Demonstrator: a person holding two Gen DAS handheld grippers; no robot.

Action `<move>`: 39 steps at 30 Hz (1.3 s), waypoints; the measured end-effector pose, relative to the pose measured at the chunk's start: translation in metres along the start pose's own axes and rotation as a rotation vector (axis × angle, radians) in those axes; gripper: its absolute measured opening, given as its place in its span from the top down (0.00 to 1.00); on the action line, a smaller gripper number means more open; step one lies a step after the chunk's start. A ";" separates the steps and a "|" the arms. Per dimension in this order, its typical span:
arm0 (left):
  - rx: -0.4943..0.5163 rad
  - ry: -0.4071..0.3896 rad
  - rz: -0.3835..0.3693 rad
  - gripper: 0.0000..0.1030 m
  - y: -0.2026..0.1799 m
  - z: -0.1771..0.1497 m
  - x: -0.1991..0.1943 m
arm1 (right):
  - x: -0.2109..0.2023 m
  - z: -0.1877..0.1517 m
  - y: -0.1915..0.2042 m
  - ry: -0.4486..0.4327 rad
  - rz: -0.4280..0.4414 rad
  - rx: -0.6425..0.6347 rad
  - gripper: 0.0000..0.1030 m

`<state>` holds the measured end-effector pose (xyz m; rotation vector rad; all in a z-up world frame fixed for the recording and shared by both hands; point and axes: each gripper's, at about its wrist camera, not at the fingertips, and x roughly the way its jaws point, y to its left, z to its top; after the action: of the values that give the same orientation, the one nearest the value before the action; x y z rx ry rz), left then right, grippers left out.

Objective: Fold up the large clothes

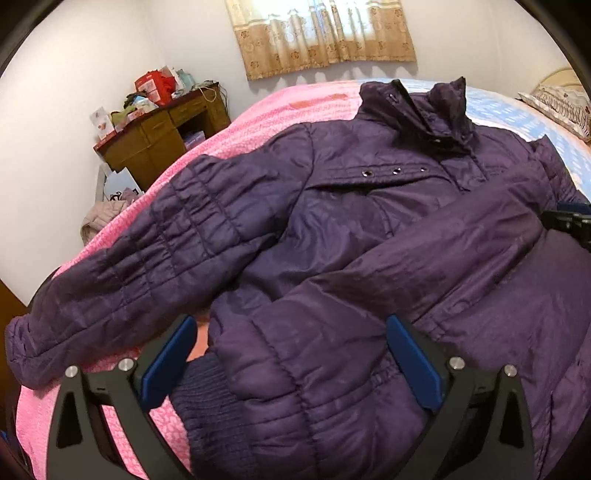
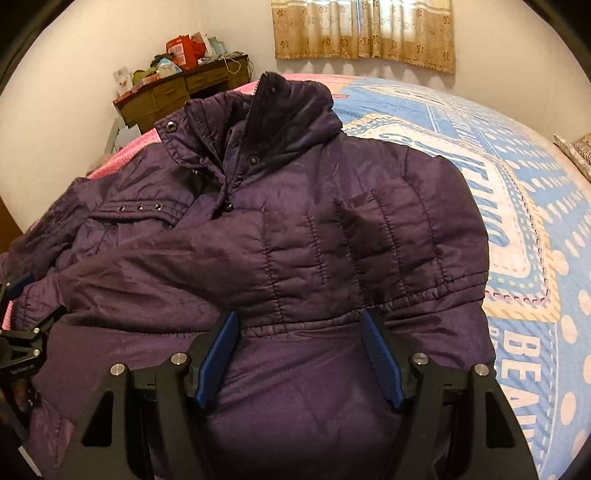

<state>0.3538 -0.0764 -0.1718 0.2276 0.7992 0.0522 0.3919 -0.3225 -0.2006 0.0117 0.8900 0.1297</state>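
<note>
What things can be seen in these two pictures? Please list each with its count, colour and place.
jacket: one, dark purple, quilted, spread on the bed, one sleeve folded across the front.
pink blanket: one, pink, on the bed under the jacket's left part.
blue bedcover: one, blue and cream with letters, right part of the bed.
desk: one, brown wood, far left corner, with red boxes and clutter on top.
curtain: one, beige with flowers, on the back wall.
pillow: one, patterned, far right edge.
left tongs: black with blue pads, open at the jacket's hem.
right tongs: same, open over the jacket's waist.
</note>
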 end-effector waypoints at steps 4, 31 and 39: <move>-0.004 -0.004 0.009 0.00 -0.003 -0.002 0.000 | 0.003 -0.001 0.004 0.002 -0.028 -0.021 0.33; -0.027 0.012 -0.016 0.00 -0.003 0.002 0.004 | 0.009 0.001 0.013 0.007 -0.084 -0.061 0.32; -0.030 0.015 -0.020 0.00 -0.003 0.002 0.005 | 0.009 0.001 0.013 0.007 -0.085 -0.060 0.32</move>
<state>0.3586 -0.0793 -0.1741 0.1913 0.8149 0.0469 0.3966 -0.3083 -0.2063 -0.0821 0.8921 0.0775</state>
